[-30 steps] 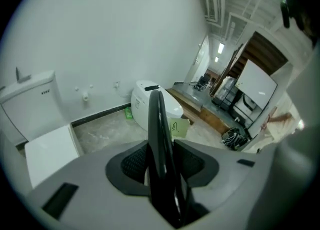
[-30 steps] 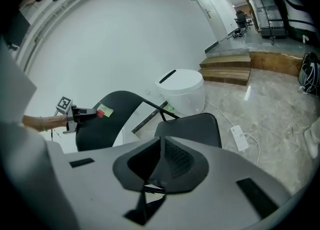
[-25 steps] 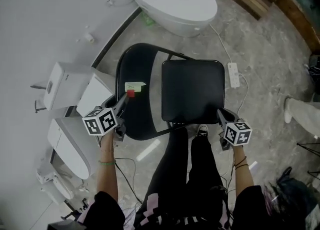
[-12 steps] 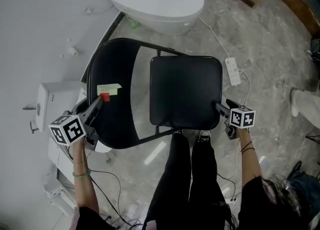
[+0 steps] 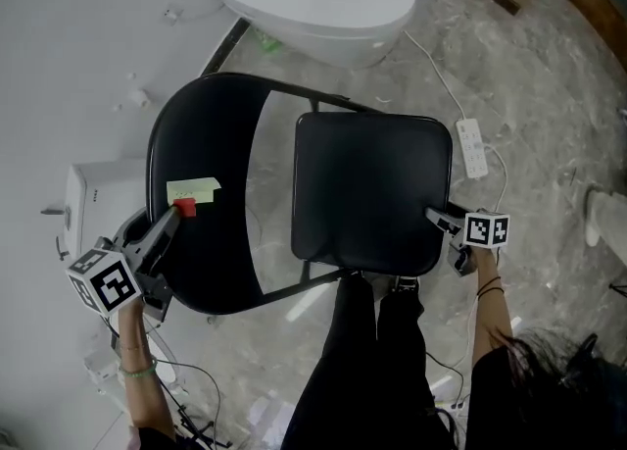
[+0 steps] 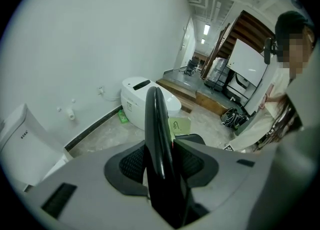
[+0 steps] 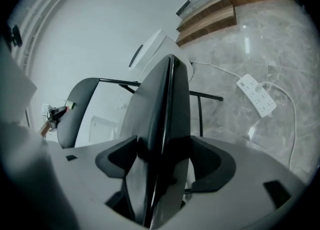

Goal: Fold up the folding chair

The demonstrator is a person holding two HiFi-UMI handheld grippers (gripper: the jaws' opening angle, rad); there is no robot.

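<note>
On mottled stone floor stands a glossy black chair

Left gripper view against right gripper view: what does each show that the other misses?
Only the left gripper view shows the person, beyond the left gripper clamped on the rim of the backrest. Only the right gripper view shows the power strip, beside the right gripper, jaws opening, with the edge of the seat between them. Both show the backrest, the white toilet and the wooden steps.
</note>
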